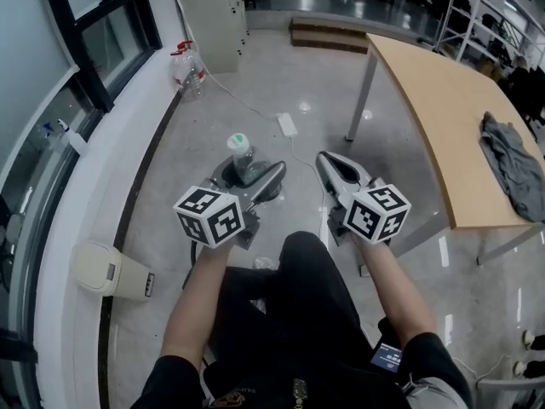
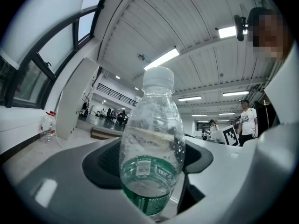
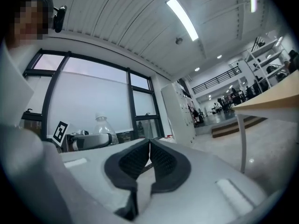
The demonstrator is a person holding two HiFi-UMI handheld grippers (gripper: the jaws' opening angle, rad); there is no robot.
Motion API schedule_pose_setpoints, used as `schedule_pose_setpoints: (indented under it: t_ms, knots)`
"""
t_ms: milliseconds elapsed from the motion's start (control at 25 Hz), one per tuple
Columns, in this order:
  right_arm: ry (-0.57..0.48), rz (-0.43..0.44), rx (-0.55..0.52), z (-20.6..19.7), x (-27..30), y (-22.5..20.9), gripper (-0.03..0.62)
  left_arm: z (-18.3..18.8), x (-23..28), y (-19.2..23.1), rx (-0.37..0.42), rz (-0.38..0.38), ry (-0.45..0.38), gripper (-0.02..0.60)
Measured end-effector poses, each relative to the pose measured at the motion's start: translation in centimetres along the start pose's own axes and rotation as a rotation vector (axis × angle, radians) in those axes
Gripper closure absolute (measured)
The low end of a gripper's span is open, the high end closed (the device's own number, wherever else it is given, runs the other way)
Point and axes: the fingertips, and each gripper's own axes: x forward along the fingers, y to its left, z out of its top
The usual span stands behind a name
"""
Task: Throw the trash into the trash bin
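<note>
Left hand-held gripper (image 1: 249, 175): jaws spread wide and clamped on the body of a clear plastic bottle (image 2: 152, 143). The bottle is carried above the floor with its long axis upright and its cap at 12 o'clock. Right hand-held gripper (image 3: 149, 148): jaws pressed together, holding nothing. A beige lidded bin (image 1: 106, 269), judged to be the trash bin, sits on the floor at about 8 o'clock from the bottle. The left hand is the nearer.

No legible text anywhere: the green label (image 2: 154, 171) on the plastic bottle (image 2: 150, 125) carries print too blurred to read.
</note>
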Motion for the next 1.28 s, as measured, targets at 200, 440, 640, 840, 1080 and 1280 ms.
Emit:
schedule_pose_setpoints:
  t_ms: [200,440,640,840,1080,1280]
  knots:
    - [0.020,0.120,0.004,-1.3,3.6,4.7,0.589,0.8,-5.2,2.8,0.005,0.114,-0.018,0.238]
    - [0.035,0.235,0.014,-1.8,6.7,10.3,0.588,2.3,-11.6,5.2,0.013,0.234,-0.034,0.238]
    - [0.049,0.342,0.007,-3.4,9.6,15.4,0.588,2.9,-17.3,7.3,0.030,0.348,-0.044,0.238]
    - [0.061,0.448,0.006,-4.5,11.8,20.4,0.588,3.4,-23.0,8.2,0.047,0.456,-0.035,0.238]
    - [0.073,0.589,0.026,-6.2,14.0,27.2,0.588,4.3,-30.7,8.9,0.064,0.609,-0.035,0.238]
    - [0.084,0.707,0.032,-7.8,15.1,33.5,0.588,4.7,-36.7,8.9,0.073,0.716,-0.045,0.238]
